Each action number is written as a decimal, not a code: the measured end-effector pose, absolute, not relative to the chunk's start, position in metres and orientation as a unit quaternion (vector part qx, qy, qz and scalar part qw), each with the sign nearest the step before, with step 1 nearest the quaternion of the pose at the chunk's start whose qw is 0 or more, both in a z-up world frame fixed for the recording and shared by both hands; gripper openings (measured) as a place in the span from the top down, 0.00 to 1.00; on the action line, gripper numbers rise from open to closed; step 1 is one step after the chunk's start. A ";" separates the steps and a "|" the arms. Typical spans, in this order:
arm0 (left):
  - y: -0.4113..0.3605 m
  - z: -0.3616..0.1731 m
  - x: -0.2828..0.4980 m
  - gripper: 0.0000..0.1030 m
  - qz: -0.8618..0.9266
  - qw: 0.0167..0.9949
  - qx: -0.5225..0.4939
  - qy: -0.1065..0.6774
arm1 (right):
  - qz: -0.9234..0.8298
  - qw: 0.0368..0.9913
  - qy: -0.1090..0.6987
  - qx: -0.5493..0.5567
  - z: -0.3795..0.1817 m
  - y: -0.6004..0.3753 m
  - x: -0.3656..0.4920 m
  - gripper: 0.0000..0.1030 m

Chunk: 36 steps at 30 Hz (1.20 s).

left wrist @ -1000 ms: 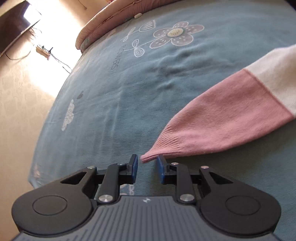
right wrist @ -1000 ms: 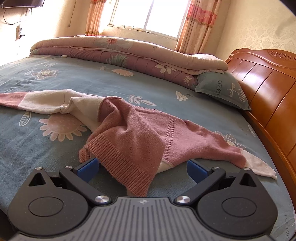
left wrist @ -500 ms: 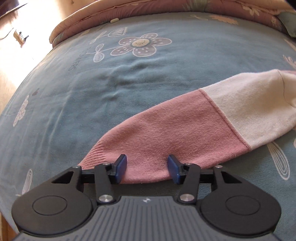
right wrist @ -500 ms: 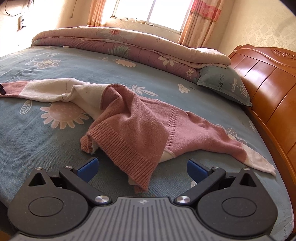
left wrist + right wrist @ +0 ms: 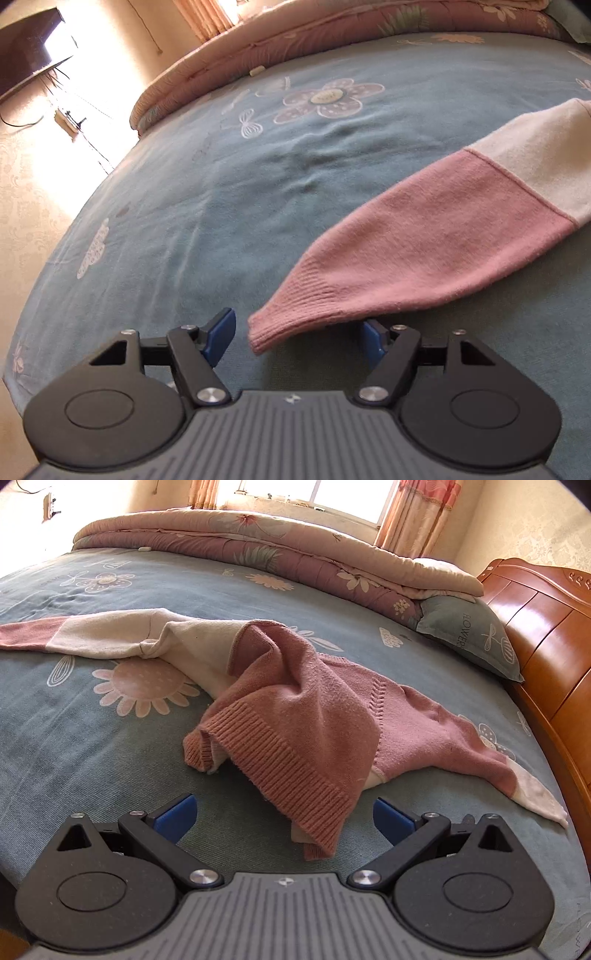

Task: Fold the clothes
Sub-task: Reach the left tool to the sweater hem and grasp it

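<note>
A pink and cream knitted sweater [image 5: 295,716] lies crumpled on the blue flowered bedsheet [image 5: 92,760]. One sleeve [image 5: 424,243] stretches flat across the sheet in the left wrist view, its ribbed cuff [image 5: 291,314] lying between the blue pads of my left gripper [image 5: 299,338]. Its jaws are opening and the pads do not press the cuff. My right gripper [image 5: 282,818] stands wide open just in front of the sweater's ribbed hem [image 5: 288,775], which hangs down between the fingers without touching them.
A folded pink quilt [image 5: 258,546] and a blue pillow [image 5: 472,635] lie at the far side of the bed. A wooden headboard [image 5: 546,635] runs along the right. The bed's left edge [image 5: 33,317] drops to the floor.
My left gripper's jaws have spread wider, and it has shifted back along the sleeve so the cuff end lies between the pads. The right gripper drew slightly nearer the hem, still open.
</note>
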<state>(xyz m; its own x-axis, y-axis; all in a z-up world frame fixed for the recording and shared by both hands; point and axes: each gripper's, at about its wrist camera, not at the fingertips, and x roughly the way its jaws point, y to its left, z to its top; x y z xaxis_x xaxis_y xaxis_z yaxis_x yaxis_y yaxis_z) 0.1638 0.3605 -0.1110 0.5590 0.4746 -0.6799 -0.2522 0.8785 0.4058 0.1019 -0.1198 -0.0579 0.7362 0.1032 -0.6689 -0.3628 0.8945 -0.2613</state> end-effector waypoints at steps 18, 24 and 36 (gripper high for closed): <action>0.330 -0.068 0.170 0.30 0.148 0.892 0.047 0.424 | 0.142 0.889 0.392 -0.190 -0.081 -0.114 0.104 0.00; 0.202 -0.052 0.200 0.27 -0.013 0.909 0.082 0.408 | 0.143 0.883 0.417 -0.160 -0.093 -0.137 0.102 0.00; 0.006 -0.020 0.261 0.23 -0.209 0.909 0.073 0.353 | 0.160 0.895 0.409 -0.082 -0.124 -0.175 0.094 0.00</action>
<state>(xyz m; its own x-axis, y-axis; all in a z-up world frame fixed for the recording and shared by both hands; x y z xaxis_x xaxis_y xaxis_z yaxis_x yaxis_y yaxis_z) 0.2611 0.0058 -0.0203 0.6634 -0.3282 -0.6725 0.4314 0.9020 -0.0147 0.0943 -0.1748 -0.1244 0.6140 0.2204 -0.7579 -0.3539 0.9352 -0.0147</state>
